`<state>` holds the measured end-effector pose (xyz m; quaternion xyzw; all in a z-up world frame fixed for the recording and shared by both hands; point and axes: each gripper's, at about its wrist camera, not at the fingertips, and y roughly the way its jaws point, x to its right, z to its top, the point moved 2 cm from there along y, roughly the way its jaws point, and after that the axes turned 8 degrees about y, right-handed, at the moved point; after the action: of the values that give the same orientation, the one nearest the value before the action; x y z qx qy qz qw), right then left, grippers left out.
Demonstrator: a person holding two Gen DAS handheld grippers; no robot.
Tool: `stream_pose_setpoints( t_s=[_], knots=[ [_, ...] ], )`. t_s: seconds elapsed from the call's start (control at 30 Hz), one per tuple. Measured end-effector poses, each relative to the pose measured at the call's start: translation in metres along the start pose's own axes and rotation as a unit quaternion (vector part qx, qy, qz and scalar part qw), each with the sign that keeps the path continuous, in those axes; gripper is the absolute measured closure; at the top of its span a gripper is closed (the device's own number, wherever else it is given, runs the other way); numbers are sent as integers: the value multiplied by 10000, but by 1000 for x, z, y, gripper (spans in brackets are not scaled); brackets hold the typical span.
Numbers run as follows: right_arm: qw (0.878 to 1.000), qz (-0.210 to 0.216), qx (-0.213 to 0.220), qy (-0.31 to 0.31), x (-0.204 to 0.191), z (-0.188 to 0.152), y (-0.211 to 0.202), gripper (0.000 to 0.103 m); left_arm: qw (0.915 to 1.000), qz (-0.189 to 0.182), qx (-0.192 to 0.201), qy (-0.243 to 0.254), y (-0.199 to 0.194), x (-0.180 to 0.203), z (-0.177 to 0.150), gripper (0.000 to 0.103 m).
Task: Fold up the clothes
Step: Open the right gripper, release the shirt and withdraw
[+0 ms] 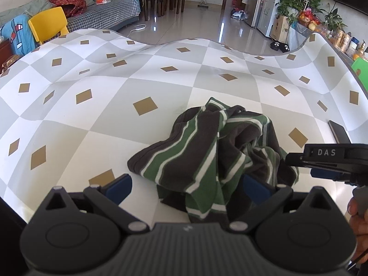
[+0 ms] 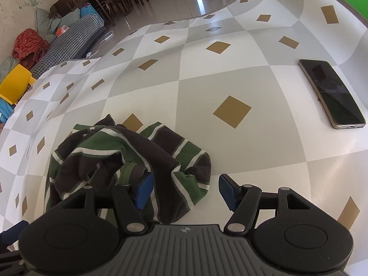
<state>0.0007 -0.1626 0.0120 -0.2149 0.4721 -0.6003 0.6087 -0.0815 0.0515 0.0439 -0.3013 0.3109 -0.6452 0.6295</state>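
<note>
garment: striped top (image 1: 214, 154), green/dark brown w/ thin white stripes, lying crumpled in a heap on the table, not folded, not spread flat
table: covered w/ grey & white checked cloth (image 1: 96, 96) w/ small tan diamonds; cloth's far edge is wavy
left gripper (image 1: 186, 188): jaws apart, wide; blue pads either side of the heap's near edge. right-hand pad sits against or behind a fold of fabric, can't tell if it touches. nothing clamped
right gripper (image 2: 186, 192): jaws apart, wide; left blue pad over the garment's near right part, right pad over bare cloth. pads not pressing on anything
garment vs grippers: heap lies between the two, mostly in front of the left one; in the right wrist view it's low left
phone (image 2: 331, 94): dark screen up, flat on the table, well right of the garment
hand (image 1: 358, 220): part of a hand at the right edge in the left wrist view, holding the right gripper's handle
bkgd: yellow chair (image 1: 49, 24), sofa (image 1: 103, 15) w/ houndstooth cover, glossy tiled floor (image 1: 191, 20)
</note>
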Motion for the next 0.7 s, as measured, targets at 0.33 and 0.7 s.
stream_pose_setpoints(
  t_s=[0.33, 0.7],
  knots=[
    [9991, -400, -19, -101, 1, -1, 12, 40, 9983, -138, -381, 430, 23, 31, -19, 0],
    [9983, -549, -147, -161, -3, -11, 28, 38, 9967, 101, -657, 471, 62, 31, -18, 0]
  ],
)
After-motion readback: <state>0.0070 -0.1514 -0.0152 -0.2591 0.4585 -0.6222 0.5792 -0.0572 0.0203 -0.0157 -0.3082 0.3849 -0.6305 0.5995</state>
